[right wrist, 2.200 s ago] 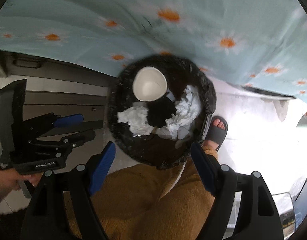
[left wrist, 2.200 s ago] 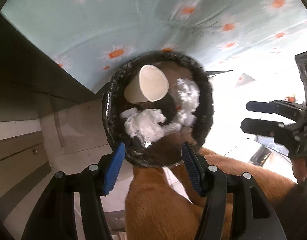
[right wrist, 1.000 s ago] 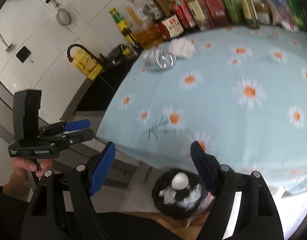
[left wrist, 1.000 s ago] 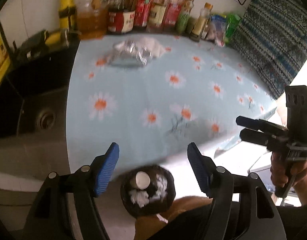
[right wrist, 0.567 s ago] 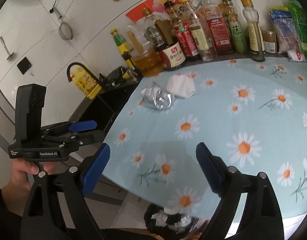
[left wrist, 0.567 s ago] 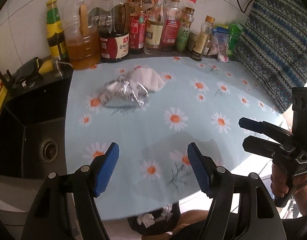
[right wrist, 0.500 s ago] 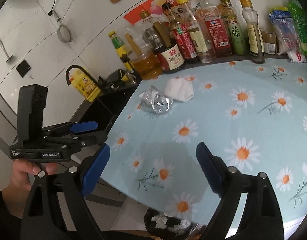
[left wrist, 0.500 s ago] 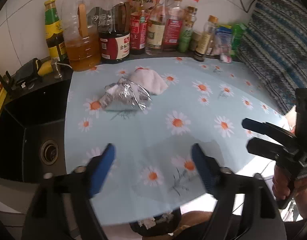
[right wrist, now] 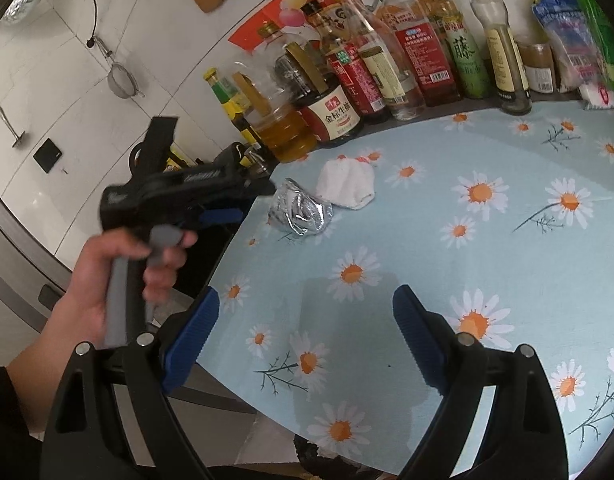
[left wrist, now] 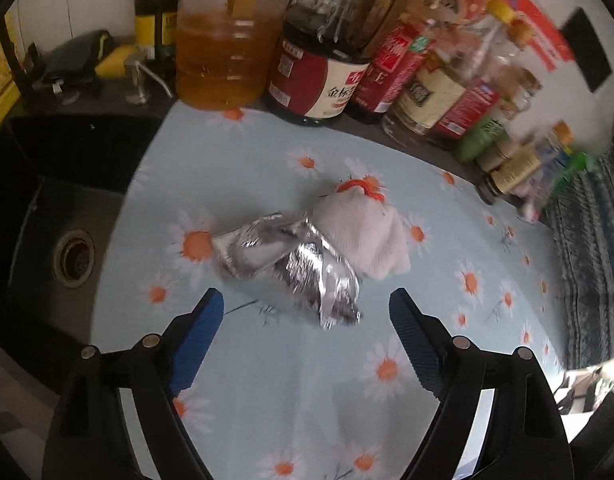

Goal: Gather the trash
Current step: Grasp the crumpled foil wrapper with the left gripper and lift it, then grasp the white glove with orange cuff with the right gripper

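A: Daisy-print counter (left wrist: 291, 392), bottles along the wall. Left gripper (left wrist: 307, 316) jaws had just opened, spread, empty; foil wrapper (left wrist: 287, 260) lay just ahead between them.

B: Right gripper (right wrist: 303, 316) also agape, empty. Risk: slick foil could skid, or jaws snag the white cloth (left wrist: 363, 236) touching it.

Daisy-print tablecloth (left wrist: 291, 392) bears a foil wrapper (left wrist: 291, 264) touching a white cloth (left wrist: 367, 236).

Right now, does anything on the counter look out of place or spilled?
Only the trash: a crumpled foil wrapper and a wadded white tissue with orange-red bits on top lie touching on the daisy tablecloth. No spill shows; the bottles stand upright.
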Available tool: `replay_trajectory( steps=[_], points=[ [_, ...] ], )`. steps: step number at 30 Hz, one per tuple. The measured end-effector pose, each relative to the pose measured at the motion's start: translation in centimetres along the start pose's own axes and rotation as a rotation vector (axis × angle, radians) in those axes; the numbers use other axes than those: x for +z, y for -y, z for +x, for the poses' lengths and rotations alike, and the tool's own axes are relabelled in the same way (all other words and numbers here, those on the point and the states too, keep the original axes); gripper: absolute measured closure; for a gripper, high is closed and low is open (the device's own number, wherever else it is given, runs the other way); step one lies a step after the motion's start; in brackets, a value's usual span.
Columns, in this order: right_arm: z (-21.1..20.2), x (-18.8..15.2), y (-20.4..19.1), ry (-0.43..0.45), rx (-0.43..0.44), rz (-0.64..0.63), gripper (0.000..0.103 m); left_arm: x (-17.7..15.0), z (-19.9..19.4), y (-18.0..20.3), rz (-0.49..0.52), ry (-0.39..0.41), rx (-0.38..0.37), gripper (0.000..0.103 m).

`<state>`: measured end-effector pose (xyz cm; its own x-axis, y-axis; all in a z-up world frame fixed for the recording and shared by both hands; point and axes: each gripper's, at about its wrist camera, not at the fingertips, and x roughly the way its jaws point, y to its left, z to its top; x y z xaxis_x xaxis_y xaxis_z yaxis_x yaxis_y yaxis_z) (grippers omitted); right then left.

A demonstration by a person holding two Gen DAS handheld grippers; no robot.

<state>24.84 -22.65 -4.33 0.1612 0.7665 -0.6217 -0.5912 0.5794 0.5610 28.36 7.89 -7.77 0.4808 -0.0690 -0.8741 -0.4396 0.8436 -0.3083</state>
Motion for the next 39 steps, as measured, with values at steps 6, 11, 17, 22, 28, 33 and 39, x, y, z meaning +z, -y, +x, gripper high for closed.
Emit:
replay_trajectory(
  steps=[6,11,17,22,28,33,39],
  points=[
    [-0.4,-0.7,1.6,0.003,0.013,0.017,0.015,1.8,3.7,-1.0,-0.141,-0.057,0.05,0.022],
    [-0.7,-1.6,3.1,-0.002,0.016,0.056,0.015,2.5,4.8,-1.1,-0.163,-0.048,0.107,0.021],
    [-1.2,-2.0,4.2,0.0,0.011,0.075,0.015,2.5,4.9,-0.2,-0.108,-0.033,0.148,0.025],
    [-1.5,-2.0,4.6,0.005,0.012,0.081,0.015,2.6,5.5,0.0,-0.087,-0.03,0.147,0.032],
    [-1.3,-2.1,5.1,-0.008,0.018,0.109,0.015,2.4,5.3,0.5,-0.02,-0.012,0.148,0.044],
    [-1.3,-1.8,4.8,-0.006,0.02,0.095,0.015,1.6,4.3,0.8,0.033,0.02,0.141,0.052],
    [-1.1,-0.7,4.5,-0.006,0.013,0.059,0.015,0.4,2.3,1.9,0.076,0.059,0.136,0.052]
  ],
)
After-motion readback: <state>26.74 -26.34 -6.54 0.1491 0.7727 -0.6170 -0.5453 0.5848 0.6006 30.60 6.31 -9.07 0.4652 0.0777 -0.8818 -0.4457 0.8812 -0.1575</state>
